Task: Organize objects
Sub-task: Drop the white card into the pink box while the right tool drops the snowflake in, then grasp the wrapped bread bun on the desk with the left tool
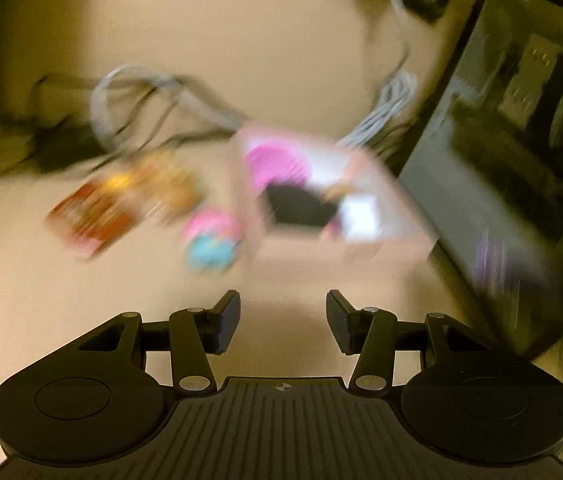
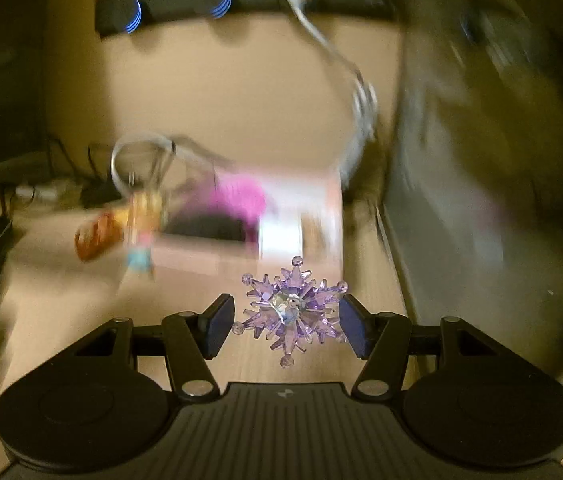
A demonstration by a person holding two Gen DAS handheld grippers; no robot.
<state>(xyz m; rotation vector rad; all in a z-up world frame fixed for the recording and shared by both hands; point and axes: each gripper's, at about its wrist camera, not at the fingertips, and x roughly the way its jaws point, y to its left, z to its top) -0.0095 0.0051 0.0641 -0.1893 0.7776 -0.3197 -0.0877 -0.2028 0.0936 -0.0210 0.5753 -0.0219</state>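
Beige surface point(image 1: 241, 40) fills the blurred left wrist view; the left hand-held gripper point(image 1: 283, 320) is released and grasps nothing. Beyond it stands a pink box point(image 1: 321, 200), with an orange packet point(image 1: 121, 204) left of the box. On the right wrist view, the right hand-held gripper point(image 2: 286, 326) grasps a purple crystal snowflake point(image 2: 289, 308), near the same box point(image 2: 241, 220).

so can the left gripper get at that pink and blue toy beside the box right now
Probably yes. The left gripper is open and empty, and bare table lies between it and the pink and blue toy. The box sits close beside it, though the view is blurred.
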